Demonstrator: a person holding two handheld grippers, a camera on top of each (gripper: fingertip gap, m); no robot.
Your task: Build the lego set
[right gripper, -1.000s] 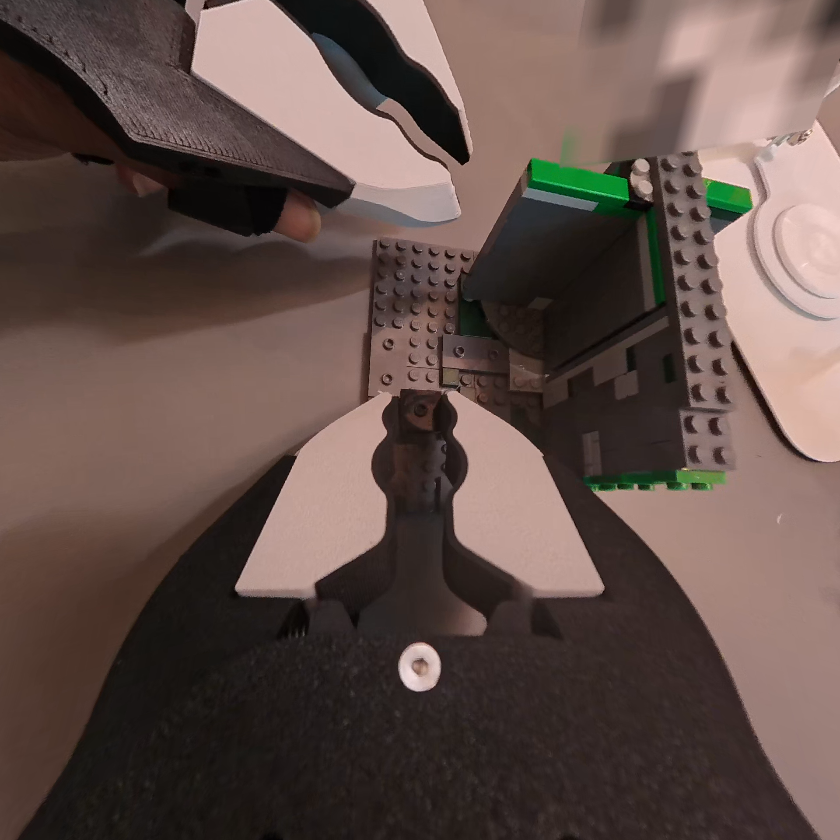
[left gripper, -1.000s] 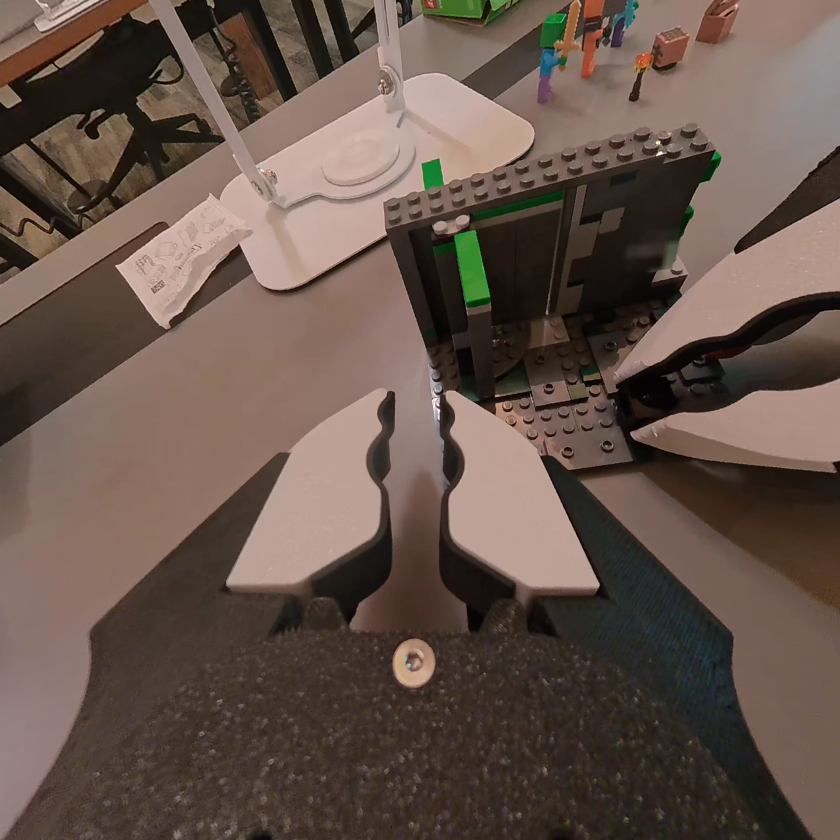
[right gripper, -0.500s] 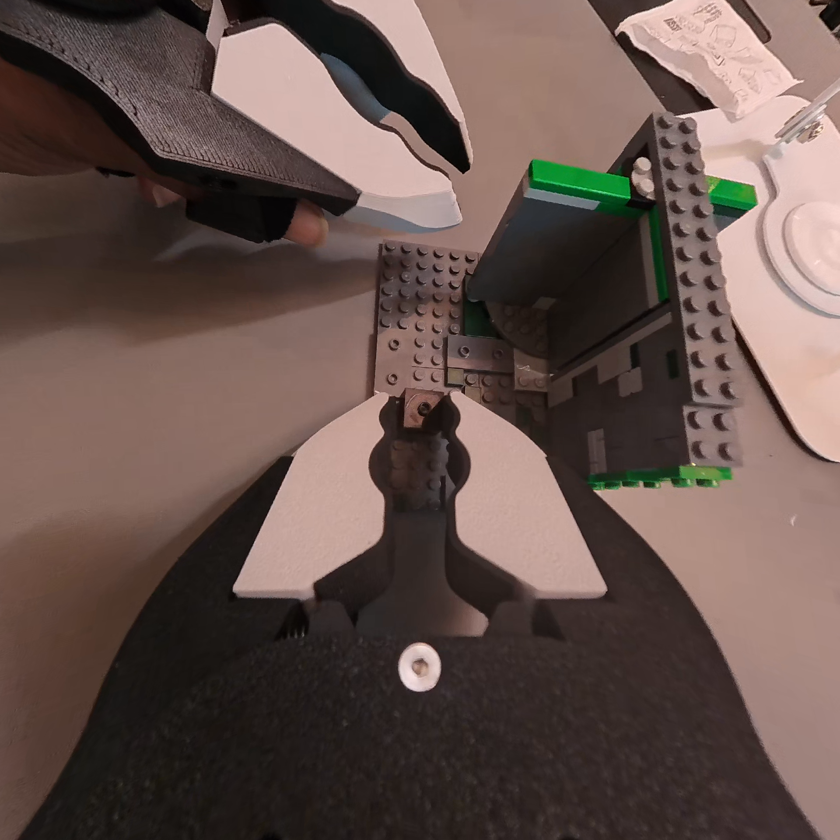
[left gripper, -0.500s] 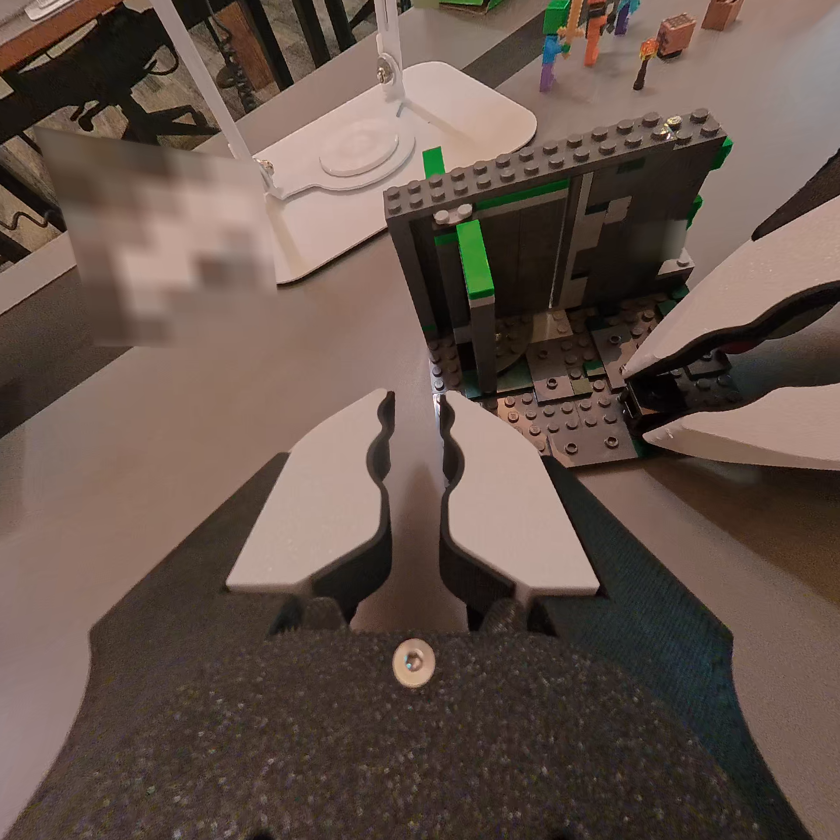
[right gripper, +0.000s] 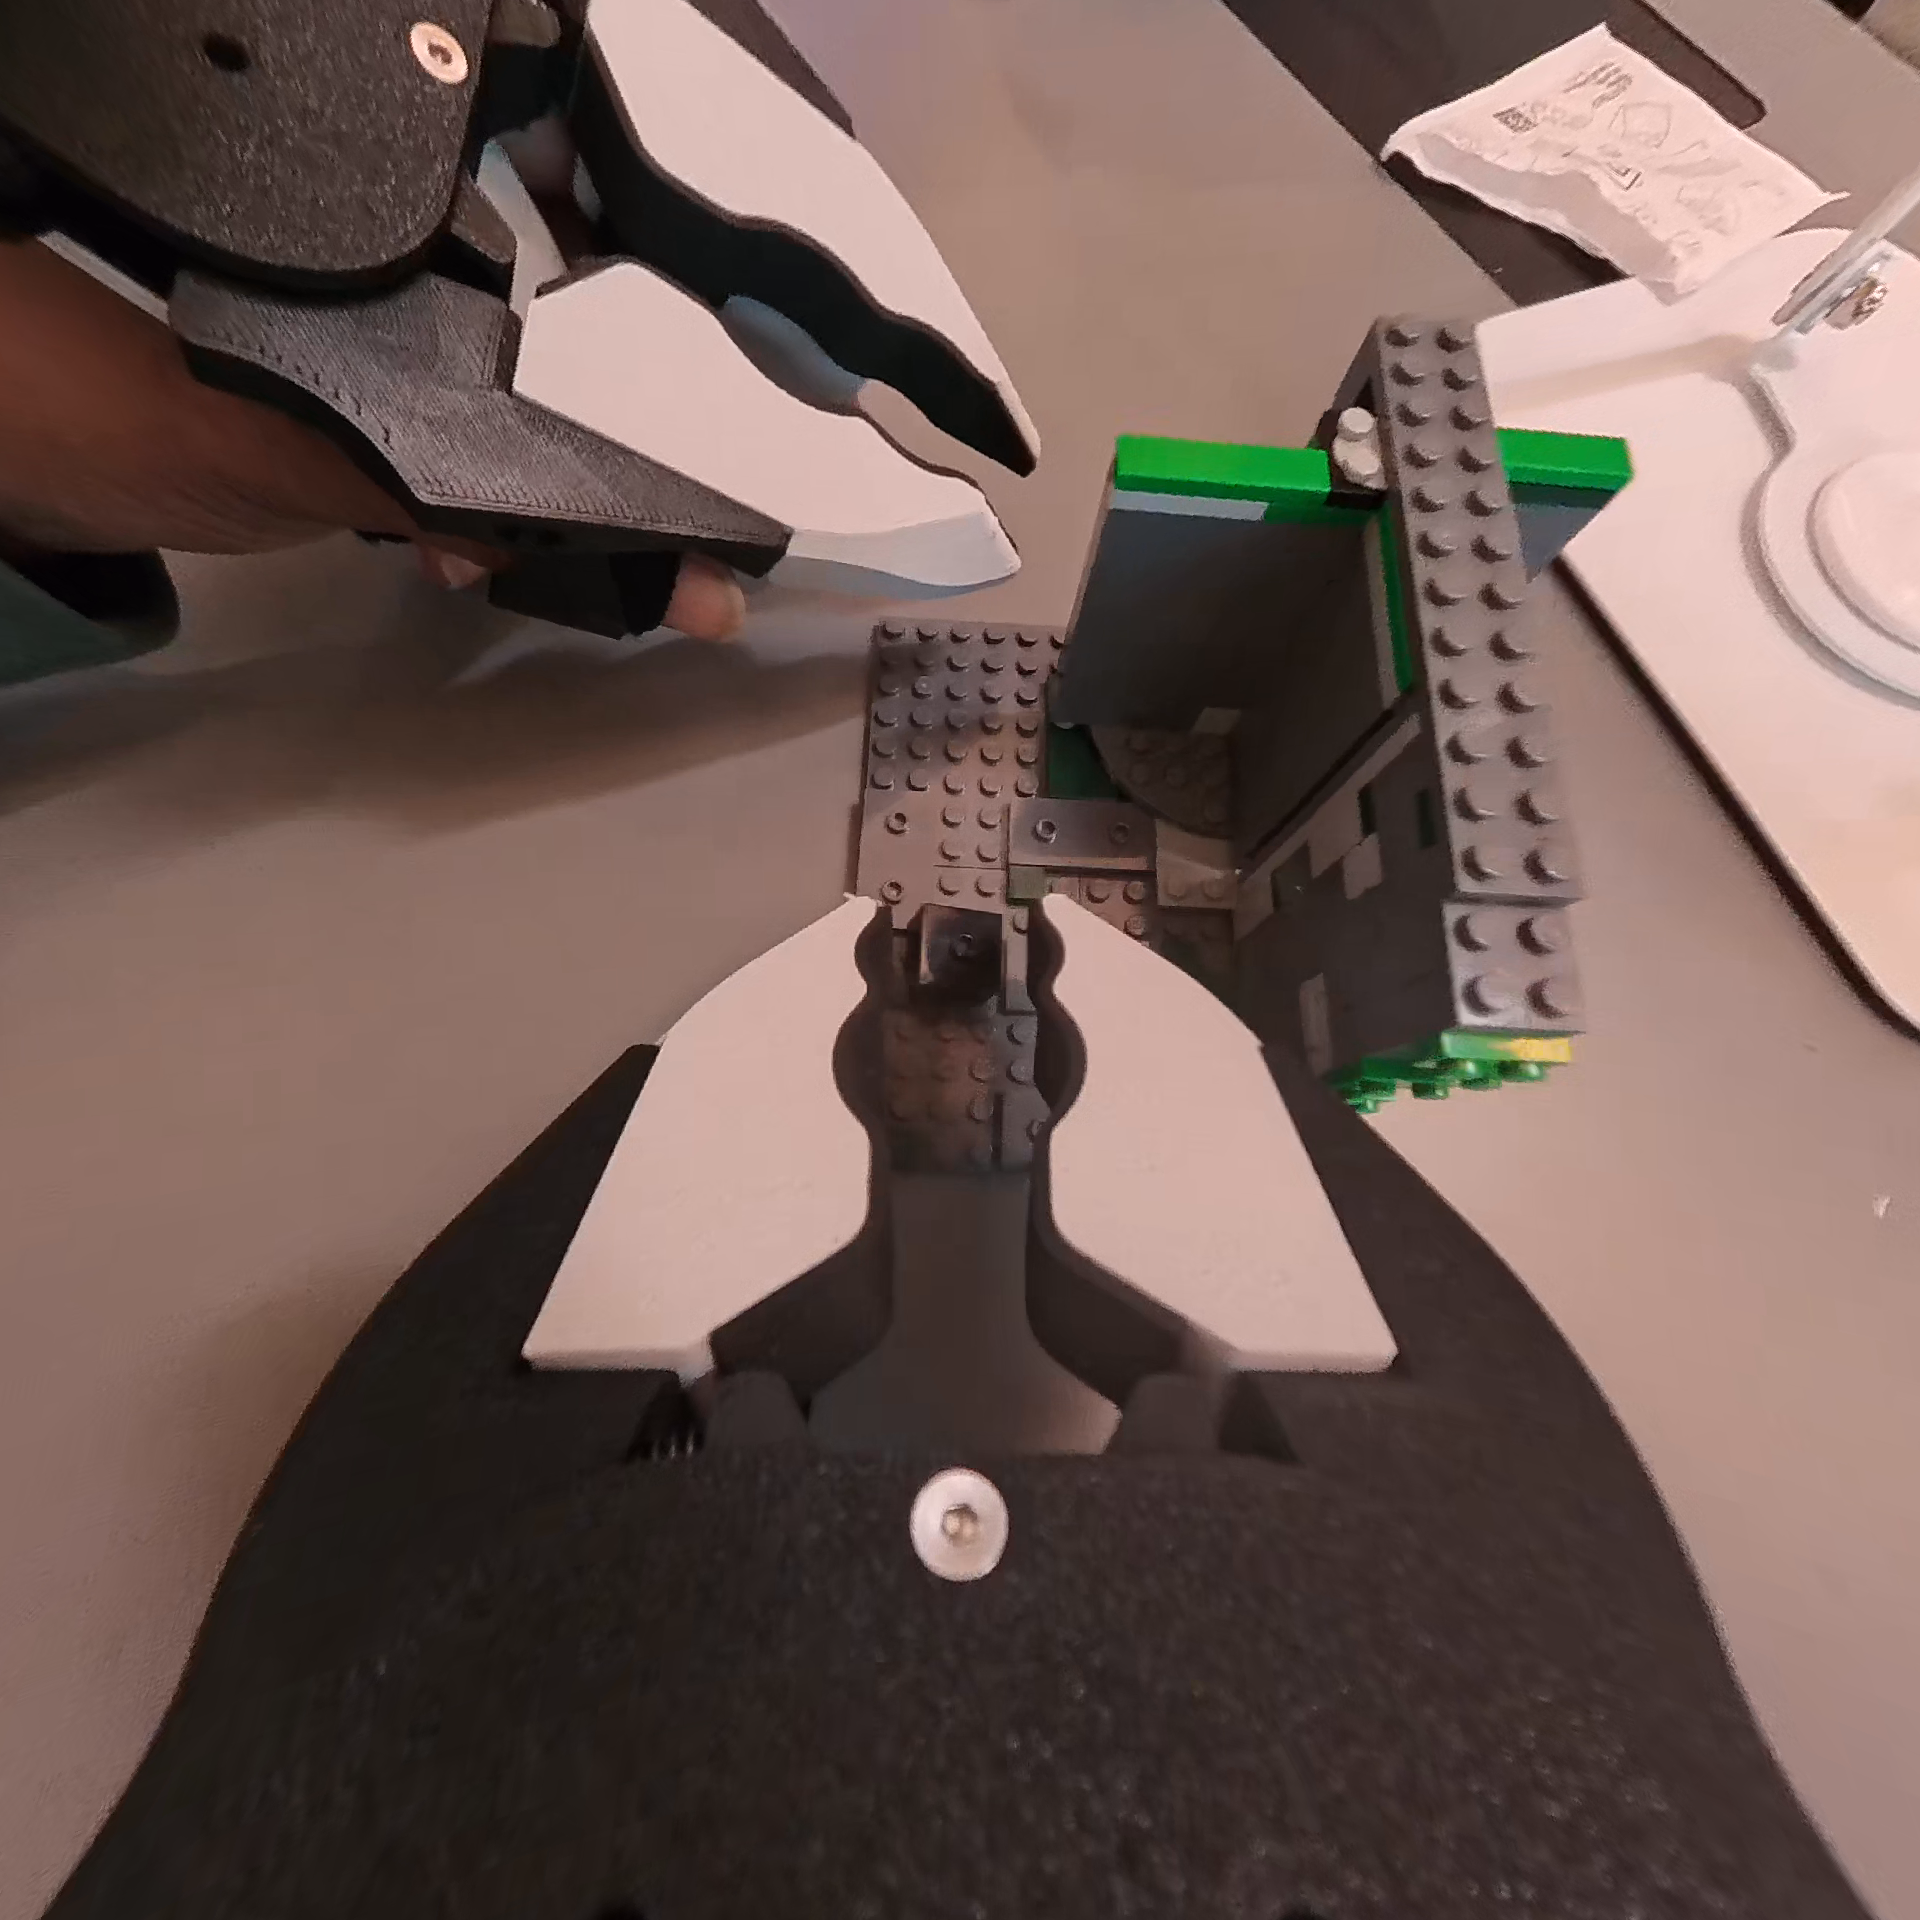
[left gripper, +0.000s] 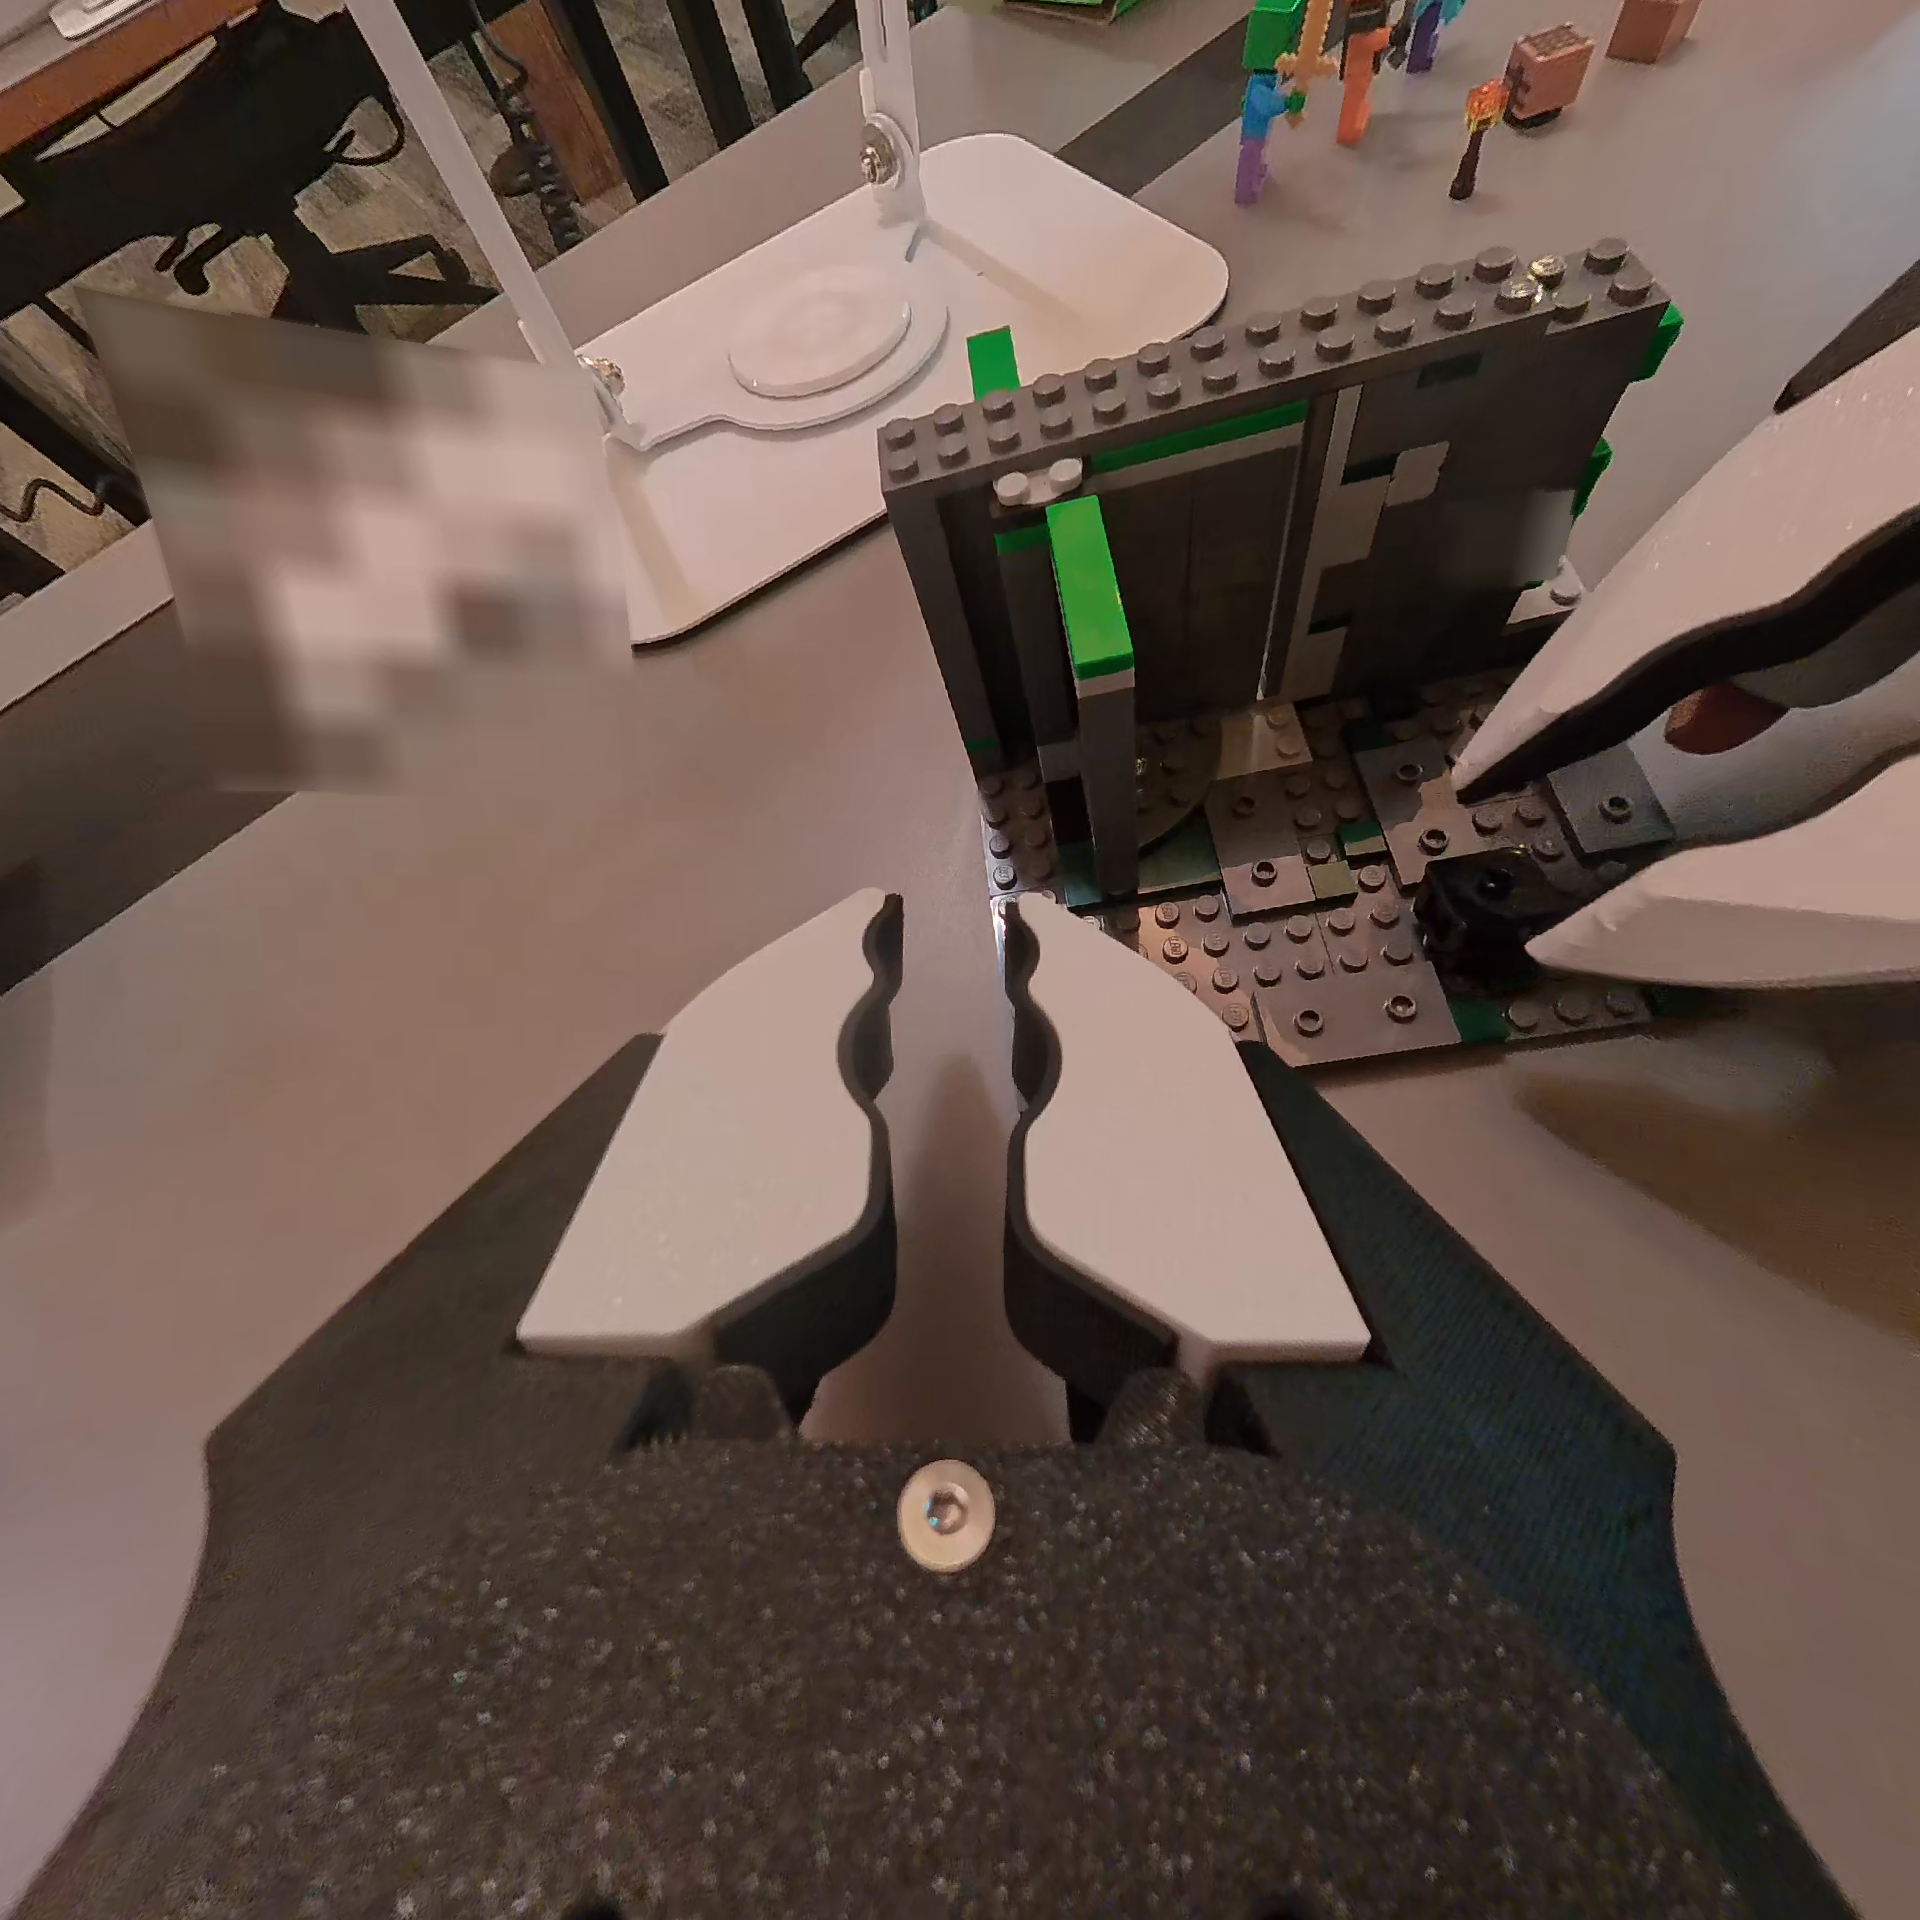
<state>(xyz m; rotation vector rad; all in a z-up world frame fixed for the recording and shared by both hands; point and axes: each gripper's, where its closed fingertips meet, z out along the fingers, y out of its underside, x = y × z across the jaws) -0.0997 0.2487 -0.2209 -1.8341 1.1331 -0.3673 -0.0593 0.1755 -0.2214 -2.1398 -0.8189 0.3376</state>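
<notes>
Pinching one small black square brick [right gripper: 961,951] between its tips, the right white-fingered gripper [right gripper: 951,914] presses it onto the single dark grey studded plastic lego build [left gripper: 1340,935] on the smooth grey table [left gripper: 520,935]. The left gripper [left gripper: 951,914] hovers nearby, slightly parted, empty. One white lamp base [left gripper: 831,416] stands behind.

It looks like an office: a long grey desk [left gripper: 520,935], black office chairs [left gripper: 260,218] on a carpet floor behind it, and a white stand base [left gripper: 883,416] on the desk.
</notes>
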